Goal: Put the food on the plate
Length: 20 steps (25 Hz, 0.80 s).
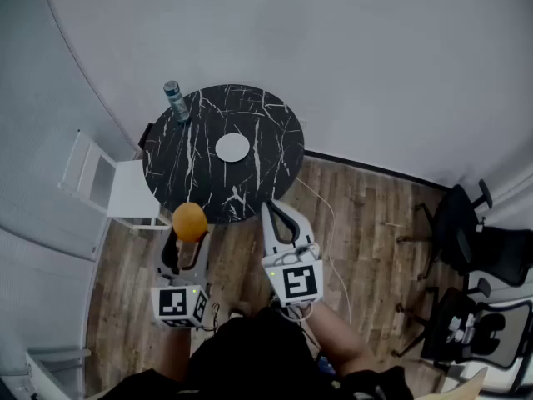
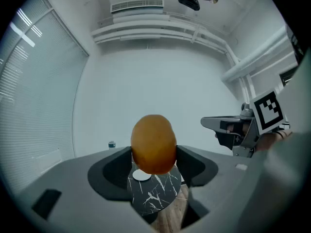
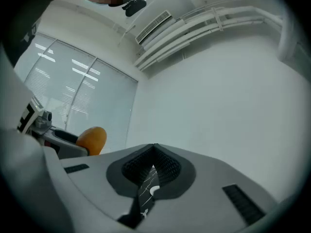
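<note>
A round orange piece of food (image 1: 190, 221) is clamped between the jaws of my left gripper (image 1: 190, 226), held in the air just short of the near edge of the round black marble table (image 1: 250, 115). In the left gripper view the food (image 2: 153, 143) fills the gap between the dark pads. A small white plate (image 1: 232, 147) lies bare near the table's middle; it also shows beyond the food as the plate (image 2: 142, 175). My right gripper (image 1: 271, 207) hovers beside the left one, its jaws shut with nothing held, tips meeting in the right gripper (image 3: 154, 148) view.
A water bottle (image 1: 175, 101) stands at the table's far left rim. A white chair (image 1: 108, 186) sits left of the table. Black office chairs (image 1: 466, 223) stand at the right on the wooden floor. A cable (image 1: 329, 223) trails over the floor near the table.
</note>
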{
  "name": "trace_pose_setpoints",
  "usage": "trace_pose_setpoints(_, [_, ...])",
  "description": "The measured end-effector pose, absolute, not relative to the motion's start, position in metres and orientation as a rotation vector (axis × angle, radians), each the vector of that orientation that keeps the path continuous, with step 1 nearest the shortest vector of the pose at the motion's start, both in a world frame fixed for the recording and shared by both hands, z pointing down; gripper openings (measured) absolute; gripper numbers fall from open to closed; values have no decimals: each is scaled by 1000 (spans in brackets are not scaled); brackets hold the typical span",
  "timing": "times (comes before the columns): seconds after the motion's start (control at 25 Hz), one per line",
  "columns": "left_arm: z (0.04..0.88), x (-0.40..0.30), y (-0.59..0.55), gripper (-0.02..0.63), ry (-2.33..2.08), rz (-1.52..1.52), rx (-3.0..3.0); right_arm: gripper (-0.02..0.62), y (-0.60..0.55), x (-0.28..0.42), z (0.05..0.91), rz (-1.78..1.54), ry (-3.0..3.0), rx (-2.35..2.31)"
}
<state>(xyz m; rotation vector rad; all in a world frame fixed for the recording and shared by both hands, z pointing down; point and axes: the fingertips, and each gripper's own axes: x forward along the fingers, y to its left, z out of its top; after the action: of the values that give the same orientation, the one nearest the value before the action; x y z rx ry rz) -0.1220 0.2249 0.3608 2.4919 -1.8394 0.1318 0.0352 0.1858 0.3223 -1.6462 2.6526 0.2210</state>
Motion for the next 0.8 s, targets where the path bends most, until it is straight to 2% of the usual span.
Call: trace_pose_setpoints(0.8, [381, -50, 187, 281, -1887, 183, 2394, -5, 156, 104, 356, 110, 2825, -1399])
